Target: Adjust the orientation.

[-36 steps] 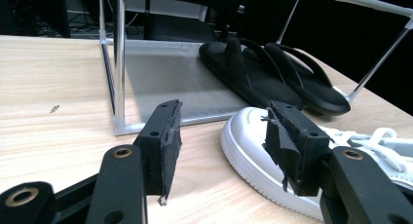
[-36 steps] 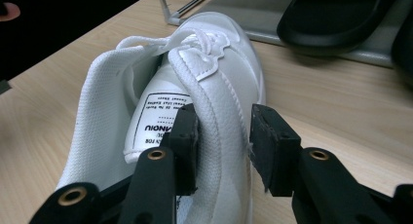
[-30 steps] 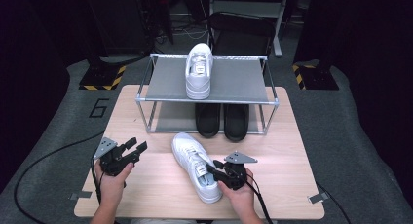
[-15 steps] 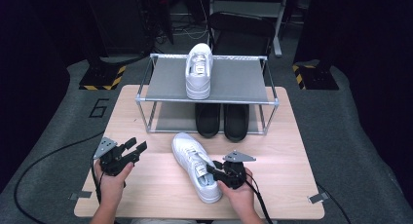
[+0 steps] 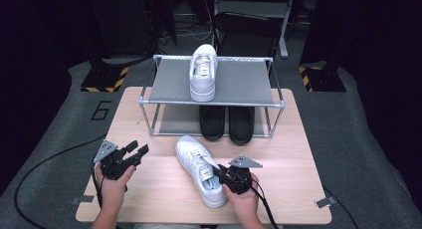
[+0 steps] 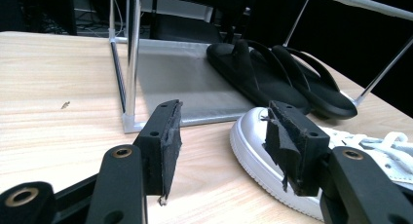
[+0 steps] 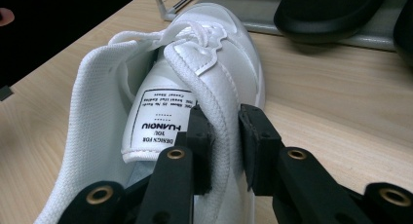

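A wooden table (image 5: 149, 199) carries a metal rack (image 5: 234, 84) and a white shoe (image 5: 199, 169); another shoe (image 5: 203, 72) tops the rack, black sandals (image 5: 227, 123) below.

jaws: black, brass-ringed screw holes, frayed dark pads (image 6: 170, 136)
top plates: grey, three-cornered
cables: black

Left tool (image 5: 140, 150) agape — right tool (image 5: 219, 171) clamped

Even overhead light brightens the table (image 5: 149, 109) against dark surroundings; the high view is soft, close views sharp.
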{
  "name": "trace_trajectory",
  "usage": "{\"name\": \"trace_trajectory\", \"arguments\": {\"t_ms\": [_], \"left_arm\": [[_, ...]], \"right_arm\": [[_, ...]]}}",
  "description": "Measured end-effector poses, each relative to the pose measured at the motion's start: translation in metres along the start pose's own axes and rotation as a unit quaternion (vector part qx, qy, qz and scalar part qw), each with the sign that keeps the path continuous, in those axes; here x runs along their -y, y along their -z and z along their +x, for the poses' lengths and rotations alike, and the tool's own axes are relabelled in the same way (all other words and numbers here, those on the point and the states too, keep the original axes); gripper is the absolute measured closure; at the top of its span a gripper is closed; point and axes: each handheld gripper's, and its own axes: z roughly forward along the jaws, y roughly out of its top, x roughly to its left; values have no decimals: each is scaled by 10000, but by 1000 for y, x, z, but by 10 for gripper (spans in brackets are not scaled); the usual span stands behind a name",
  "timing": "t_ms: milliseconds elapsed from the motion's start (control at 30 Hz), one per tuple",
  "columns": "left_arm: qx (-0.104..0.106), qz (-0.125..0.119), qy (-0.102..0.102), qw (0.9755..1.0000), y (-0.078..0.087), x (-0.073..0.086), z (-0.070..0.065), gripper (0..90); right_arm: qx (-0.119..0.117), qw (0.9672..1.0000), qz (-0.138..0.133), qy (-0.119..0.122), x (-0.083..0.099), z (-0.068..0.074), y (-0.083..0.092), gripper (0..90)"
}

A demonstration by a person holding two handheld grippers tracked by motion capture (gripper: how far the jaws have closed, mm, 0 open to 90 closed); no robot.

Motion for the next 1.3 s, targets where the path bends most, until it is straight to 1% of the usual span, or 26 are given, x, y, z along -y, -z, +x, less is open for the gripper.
{"name": "trace_trajectory", "arguments": {"t_ms": [33, 133, 233, 267, 333, 433, 500, 533, 767, 933, 1033, 1300], "left_arm": [[-27, -14, 12, 10000, 0, 0, 0, 468], [-31, 5, 22, 10000, 0, 0, 1, 468], [-20, -2, 13, 10000, 0, 1, 1, 468], [-21, -3, 11, 10000, 0, 1, 1, 468], [-23, 0, 33, 10000, 0, 1, 1, 468], [-37, 2, 44, 10000, 0, 1, 1, 468], [-15, -4, 118, 9999, 0, 1, 1, 468], [-17, 1, 112, 9999, 0, 1, 1, 469], [-58, -15, 139, 9999, 0, 2, 2, 469], [-69, 5, 194, 9998, 0, 2, 4, 469], [-77, -46, 195, 9998, 0, 3, 4, 469], [-79, -25, 190, 9998, 0, 3, 4, 469]], "right_arm": [[0, 10000, 4, 15, 0, 0, 0, 756], [0, 10000, -10, 15, 0, 0, 0, 760], [16, 10000, -11, 64, 0, 0, 0, 769], [25, 10000, -7, 6, 0, 0, 0, 772], [25, 10000, 0, -10, 0, 1, 1, 776], [29, 10000, -17, 19, 0, 1, 0, 776], [31, 10000, -15, -17, 0, 1, 1, 777], [30, 10000, -29, 11, 0, 1, 1, 778], [47, 9999, -124, -68, 2, 1, 1, 786], [61, 9999, -106, -61, 2, 1, 1, 791], [68, 9999, -105, -61, 1, 1, 1, 793], [64, 9999, -128, -73, 2, 2, 1, 797]]}}
